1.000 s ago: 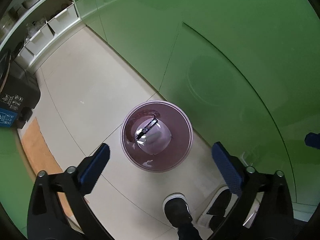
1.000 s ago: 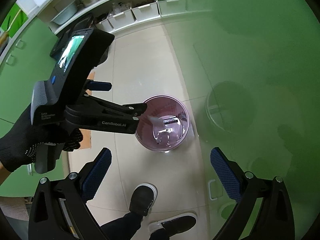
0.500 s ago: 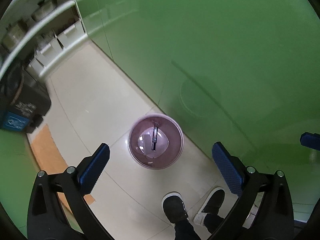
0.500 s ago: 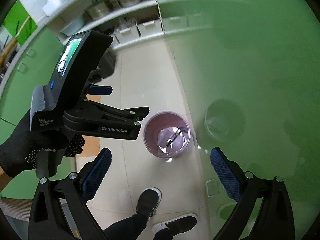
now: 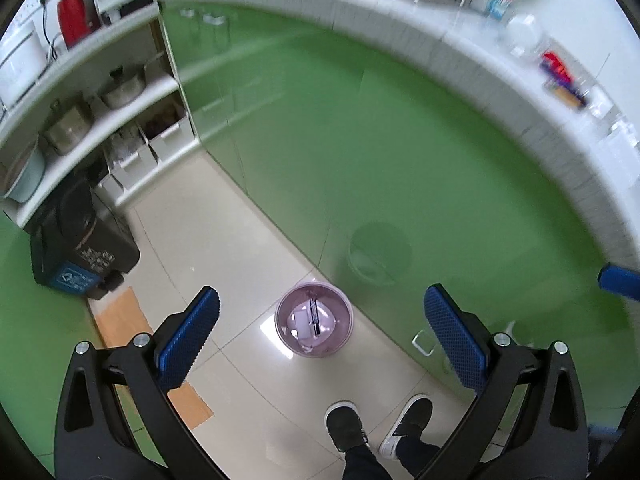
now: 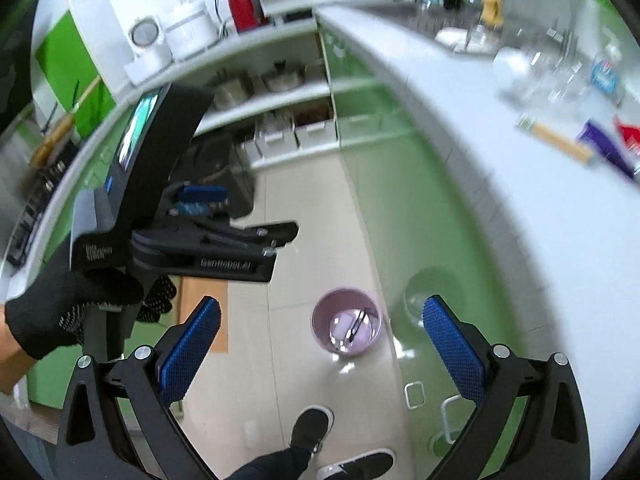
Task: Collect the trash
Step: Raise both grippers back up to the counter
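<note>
Green cabinets edge the white desk point(image 6: 460, 128) where the remaining wrappers point(image 6: 608, 144) lie, likely light, crinkly and slippery, best pinched at a flat edge, while both the left claw point(image 5: 320, 344) and right claw point(image 6: 320, 344) gape empty above the pink bin point(image 5: 314, 326).

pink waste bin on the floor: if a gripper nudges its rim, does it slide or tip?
The pink waste bin is probably light: it looks like thin plastic and holds only a few scraps. On the glossy floor tiles it would likely slide before tipping. A high push at the rim might still tip it, since it looks taller than wide, narrowing toward the base in the right wrist view.
</note>
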Tool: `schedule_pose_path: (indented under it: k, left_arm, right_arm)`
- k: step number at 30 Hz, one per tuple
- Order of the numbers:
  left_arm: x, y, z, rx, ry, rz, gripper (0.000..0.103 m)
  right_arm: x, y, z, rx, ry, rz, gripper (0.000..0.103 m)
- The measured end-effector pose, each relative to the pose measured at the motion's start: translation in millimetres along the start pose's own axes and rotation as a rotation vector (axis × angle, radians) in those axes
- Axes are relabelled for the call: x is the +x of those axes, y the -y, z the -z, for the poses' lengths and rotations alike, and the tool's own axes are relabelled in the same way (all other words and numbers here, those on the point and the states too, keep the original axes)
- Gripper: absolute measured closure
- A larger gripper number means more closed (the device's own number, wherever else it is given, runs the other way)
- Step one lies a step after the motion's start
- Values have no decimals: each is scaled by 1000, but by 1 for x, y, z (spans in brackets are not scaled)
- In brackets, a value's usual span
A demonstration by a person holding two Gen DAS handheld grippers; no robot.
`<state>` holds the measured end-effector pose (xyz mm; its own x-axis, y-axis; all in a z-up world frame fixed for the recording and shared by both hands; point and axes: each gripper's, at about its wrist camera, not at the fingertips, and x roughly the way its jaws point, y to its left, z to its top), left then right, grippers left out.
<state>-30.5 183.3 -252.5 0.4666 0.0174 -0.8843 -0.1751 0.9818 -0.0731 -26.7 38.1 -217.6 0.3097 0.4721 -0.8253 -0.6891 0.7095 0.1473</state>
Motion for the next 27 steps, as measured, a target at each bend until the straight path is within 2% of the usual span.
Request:
schedule_pose_path:
  k: [5, 12, 21, 27]
  left_arm:
    - [-46, 15, -24, 12, 56, 15, 3]
    - [-102, 54, -56, 55, 140, 63, 3]
    - [-146, 116, -91, 128, 220, 122, 3]
    - [-155, 155, -113, 186, 248, 149, 3]
  right_arm:
    - [-54, 21, -21, 39, 95, 56, 6]
    - [-113, 64, -29, 120, 172, 149, 6]
    - [-176, 122, -23, 219, 229, 267, 6]
    - [-205, 160, -15, 287, 249, 325, 6]
